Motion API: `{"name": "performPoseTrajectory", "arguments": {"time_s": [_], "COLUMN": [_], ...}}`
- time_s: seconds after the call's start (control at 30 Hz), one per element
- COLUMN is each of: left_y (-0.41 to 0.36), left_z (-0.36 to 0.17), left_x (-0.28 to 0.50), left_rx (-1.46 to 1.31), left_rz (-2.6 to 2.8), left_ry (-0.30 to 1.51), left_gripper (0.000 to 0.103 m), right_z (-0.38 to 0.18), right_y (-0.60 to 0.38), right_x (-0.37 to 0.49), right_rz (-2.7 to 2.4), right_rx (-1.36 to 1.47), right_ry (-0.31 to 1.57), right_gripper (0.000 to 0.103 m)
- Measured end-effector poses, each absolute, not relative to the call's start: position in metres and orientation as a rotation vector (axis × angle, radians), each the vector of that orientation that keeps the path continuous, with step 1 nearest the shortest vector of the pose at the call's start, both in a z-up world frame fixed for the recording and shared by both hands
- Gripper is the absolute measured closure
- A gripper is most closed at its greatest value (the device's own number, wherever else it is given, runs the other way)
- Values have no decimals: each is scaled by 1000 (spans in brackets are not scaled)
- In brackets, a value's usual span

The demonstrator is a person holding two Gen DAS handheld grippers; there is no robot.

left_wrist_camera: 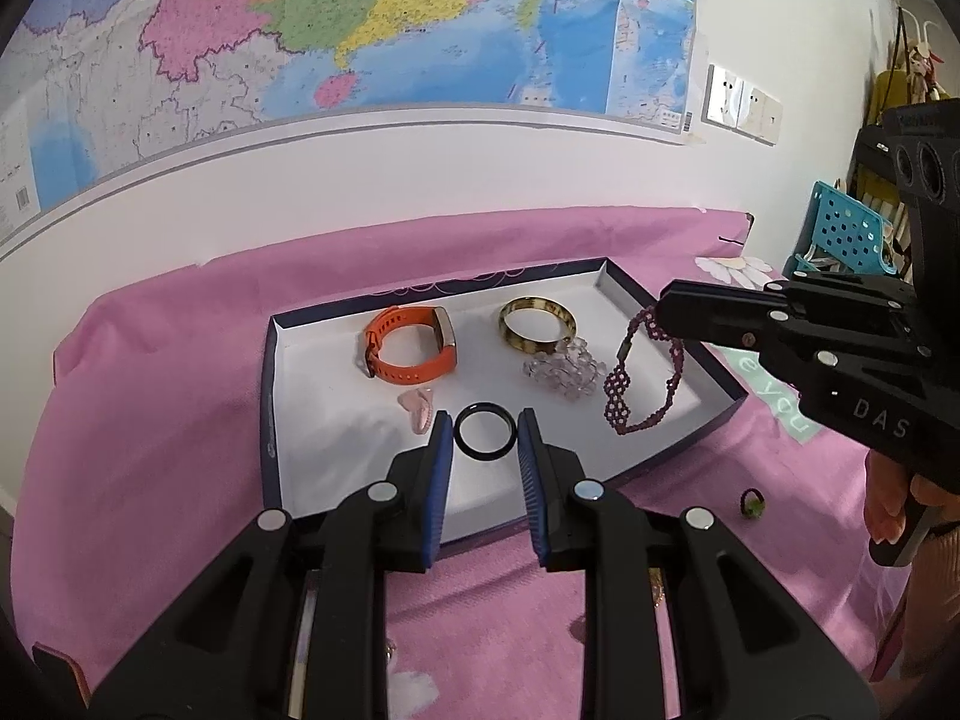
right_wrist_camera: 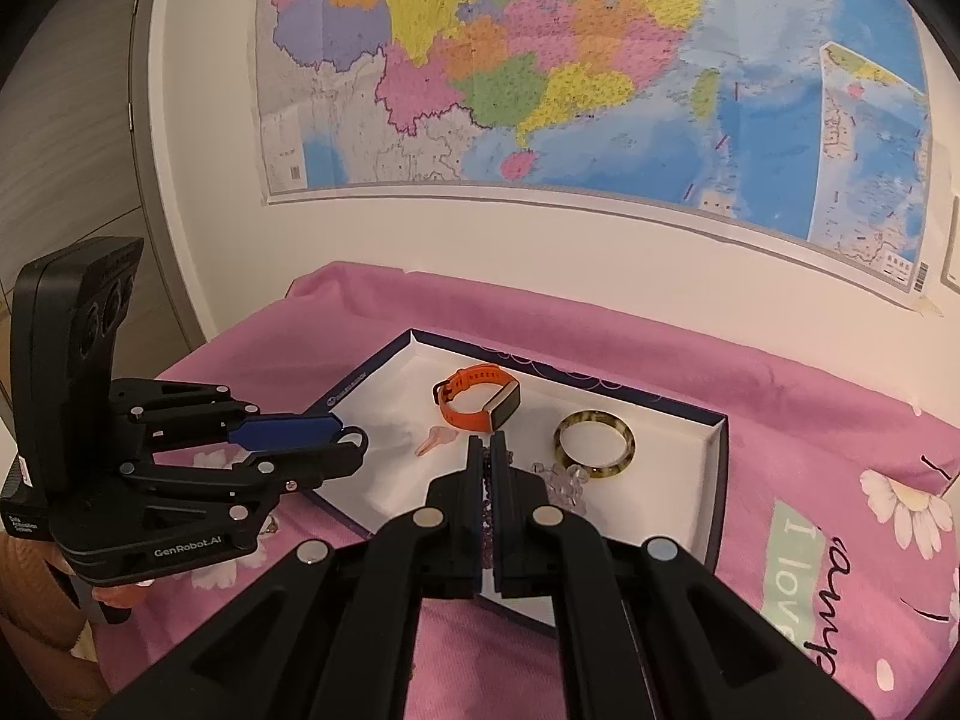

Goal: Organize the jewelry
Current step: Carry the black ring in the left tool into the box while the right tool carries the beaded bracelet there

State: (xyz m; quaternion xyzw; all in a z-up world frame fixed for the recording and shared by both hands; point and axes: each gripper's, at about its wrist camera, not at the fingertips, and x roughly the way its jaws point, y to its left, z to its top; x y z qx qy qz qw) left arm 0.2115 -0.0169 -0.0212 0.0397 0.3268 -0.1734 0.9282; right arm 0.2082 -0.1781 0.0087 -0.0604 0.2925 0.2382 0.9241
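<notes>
Black ring sat at 12 o'clock between the parted tips of the left hand-held gripper, untouched; right hand-held gripper was clamped on the purple beaded bracelet over the tray.

Black left tool with blue ribbed pads, silver screws.

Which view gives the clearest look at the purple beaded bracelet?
The left wrist view: the purple beaded bracelet hangs into the box, gripped at its top by the right tool. The right wrist view shows only a few beads between the tool's nearly closed fingers.
</notes>
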Motion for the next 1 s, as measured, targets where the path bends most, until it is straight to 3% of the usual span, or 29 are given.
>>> {"name": "performPoseTrajectory", "arguments": {"time_s": [1.0], "left_y": [-11], "left_z": [-38], "left_x": [242], "left_rx": [31], "left_rz": [-348], "left_ry": [743], "left_gripper": [81], "right_z": [-11], "right_y": [-175], "right_x": [231], "right_rz": [490], "right_rx": [-122], "right_ry": [644], "right_gripper": [102]}}
